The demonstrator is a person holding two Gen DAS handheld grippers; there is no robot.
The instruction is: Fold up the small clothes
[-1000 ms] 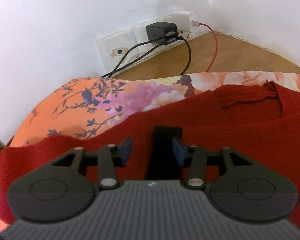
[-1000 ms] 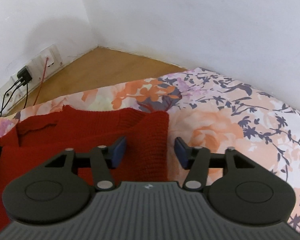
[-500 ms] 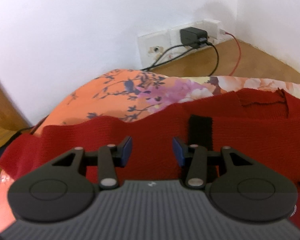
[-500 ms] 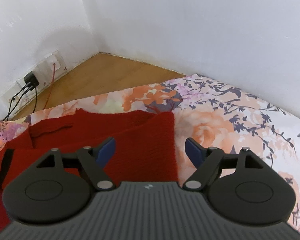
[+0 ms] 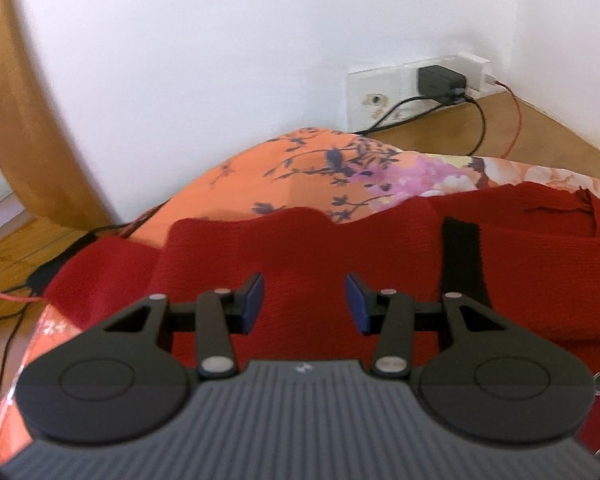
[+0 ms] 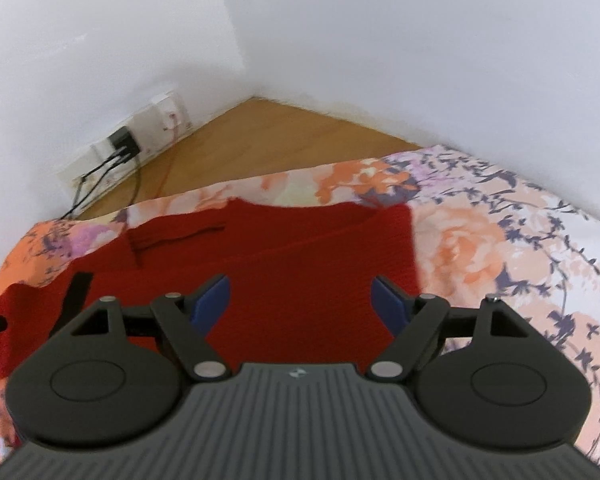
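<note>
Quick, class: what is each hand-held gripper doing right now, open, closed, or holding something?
Left hand-held gripper: open, holding nothing, above the red sweater.
Right hand-held gripper: jaws just opened wide, nothing between them.

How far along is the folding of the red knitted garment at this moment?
Done: the red knitted garment lies on the floral sheet with a folded edge at its right side. In hand: nothing; the left gripper and right gripper both stand open above it, the right having just opened. Left: probably further folds.

The left tongs (image 5: 304, 304) hang open above a red knitted garment (image 5: 300, 252) on a floral sheet (image 5: 300, 168).
</note>
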